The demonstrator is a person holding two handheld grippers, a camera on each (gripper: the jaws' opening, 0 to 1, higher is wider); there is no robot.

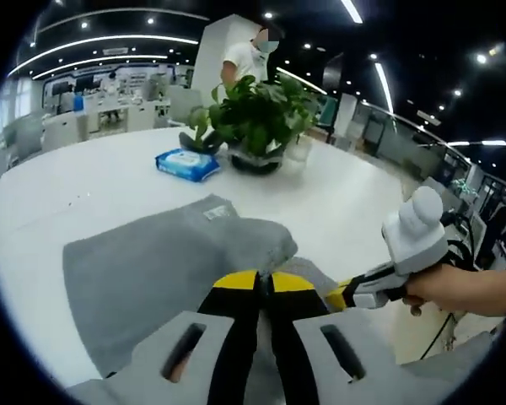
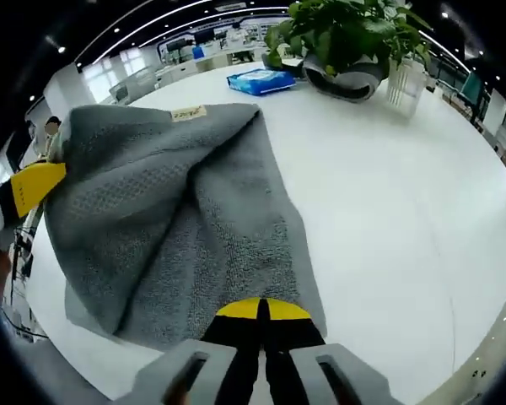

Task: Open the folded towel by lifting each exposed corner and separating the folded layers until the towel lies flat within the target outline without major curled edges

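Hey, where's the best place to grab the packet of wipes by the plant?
Probably across the short width of the wipes packet, coming from above. It lies flat on the white table, apart from the plant pot, so nothing blocks its upper face.

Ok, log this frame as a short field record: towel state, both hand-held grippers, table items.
towel: grey towel, partly lifted off the white table, not yet flat
left hand-held gripper: shut on towel corner
right hand-held gripper: shut on towel edge
other items: potted plant, blue wipes pack
background: person standing behind plant
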